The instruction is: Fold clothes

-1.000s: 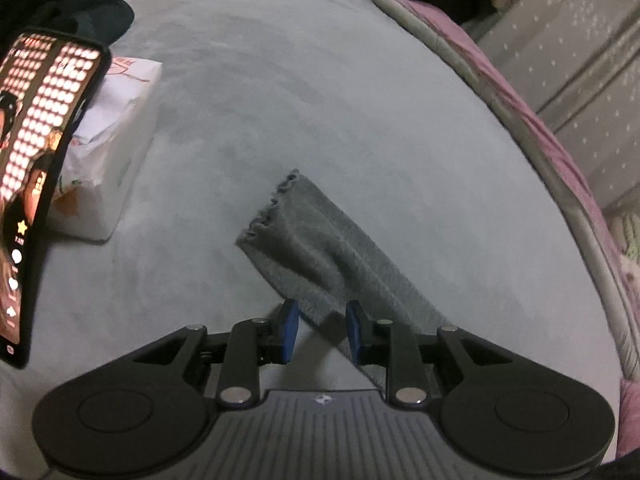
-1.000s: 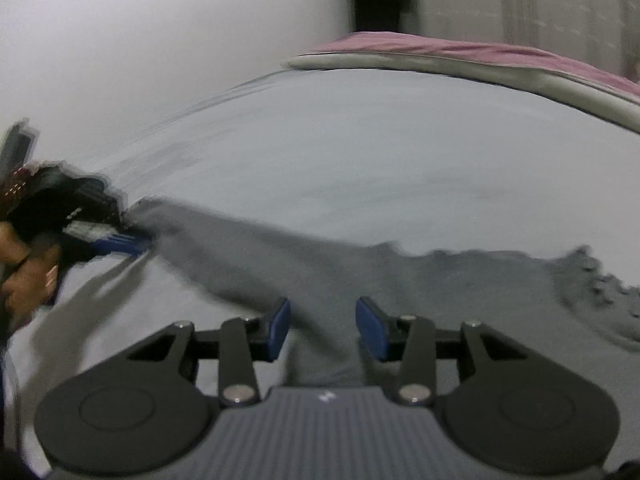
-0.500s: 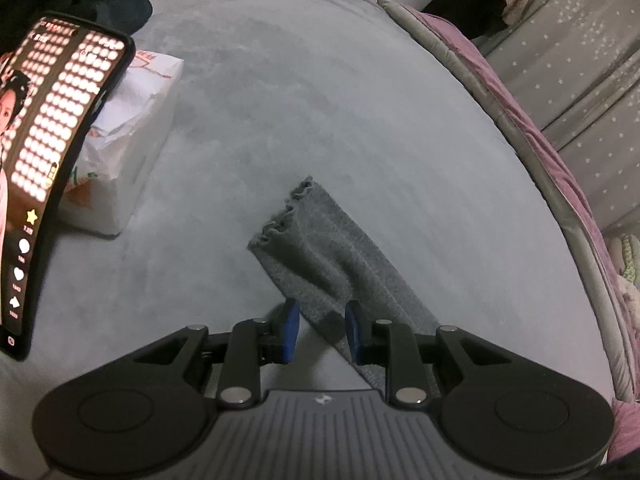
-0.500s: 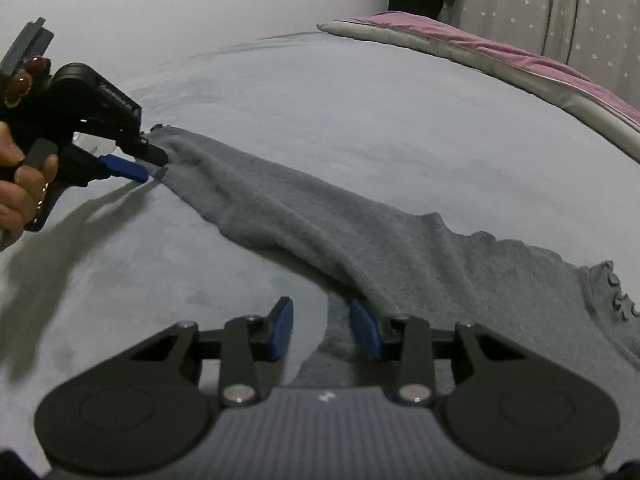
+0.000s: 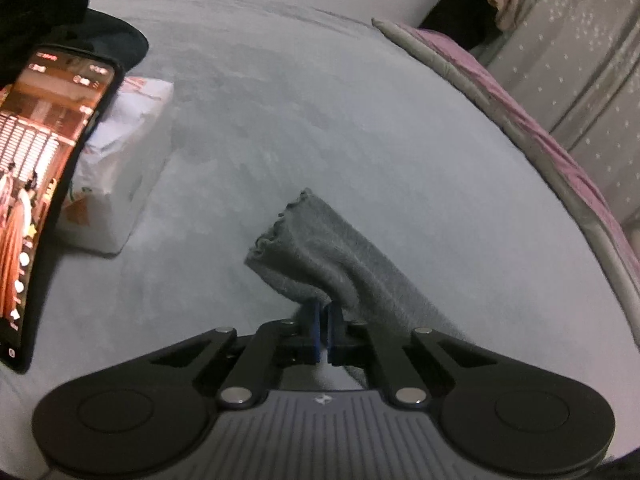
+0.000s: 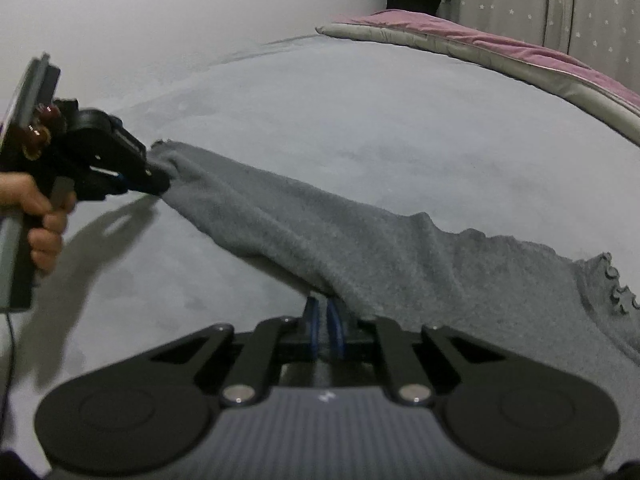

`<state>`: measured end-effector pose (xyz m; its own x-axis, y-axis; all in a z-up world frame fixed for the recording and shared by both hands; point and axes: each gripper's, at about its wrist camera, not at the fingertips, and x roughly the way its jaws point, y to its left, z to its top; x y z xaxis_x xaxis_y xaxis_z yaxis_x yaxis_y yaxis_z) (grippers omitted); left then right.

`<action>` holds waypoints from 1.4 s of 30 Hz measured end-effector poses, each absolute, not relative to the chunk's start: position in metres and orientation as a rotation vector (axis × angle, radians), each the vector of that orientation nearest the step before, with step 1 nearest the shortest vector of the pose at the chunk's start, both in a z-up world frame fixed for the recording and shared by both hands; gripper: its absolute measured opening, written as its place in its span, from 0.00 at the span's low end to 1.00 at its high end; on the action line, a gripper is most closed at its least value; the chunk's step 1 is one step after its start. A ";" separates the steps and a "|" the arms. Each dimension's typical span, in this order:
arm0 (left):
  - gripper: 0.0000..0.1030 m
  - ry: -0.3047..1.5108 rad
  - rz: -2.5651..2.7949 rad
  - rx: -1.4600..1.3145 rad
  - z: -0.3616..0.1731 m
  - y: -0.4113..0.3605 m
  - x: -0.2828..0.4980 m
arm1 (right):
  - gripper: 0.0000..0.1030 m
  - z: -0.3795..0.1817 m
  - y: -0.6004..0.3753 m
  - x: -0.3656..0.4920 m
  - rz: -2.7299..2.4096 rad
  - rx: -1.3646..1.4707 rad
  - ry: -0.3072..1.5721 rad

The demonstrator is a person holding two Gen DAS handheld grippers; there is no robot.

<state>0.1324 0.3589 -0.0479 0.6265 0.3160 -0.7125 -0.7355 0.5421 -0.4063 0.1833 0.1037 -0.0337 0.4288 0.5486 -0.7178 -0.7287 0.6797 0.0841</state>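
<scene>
A grey knit garment lies stretched across the grey bedspread, its frilled cuff pointing toward the white tissue pack. The left gripper has its blue pads pressed together on the sleeve edge just behind that cuff. The right gripper is likewise clamped on the lower edge of the garment, further along from the sleeve. A lit phone stands against the tissue pack.
</scene>
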 end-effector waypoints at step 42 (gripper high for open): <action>0.09 0.637 0.849 -0.698 -0.045 0.373 0.124 | 0.46 -0.006 0.137 0.206 0.985 -0.183 0.921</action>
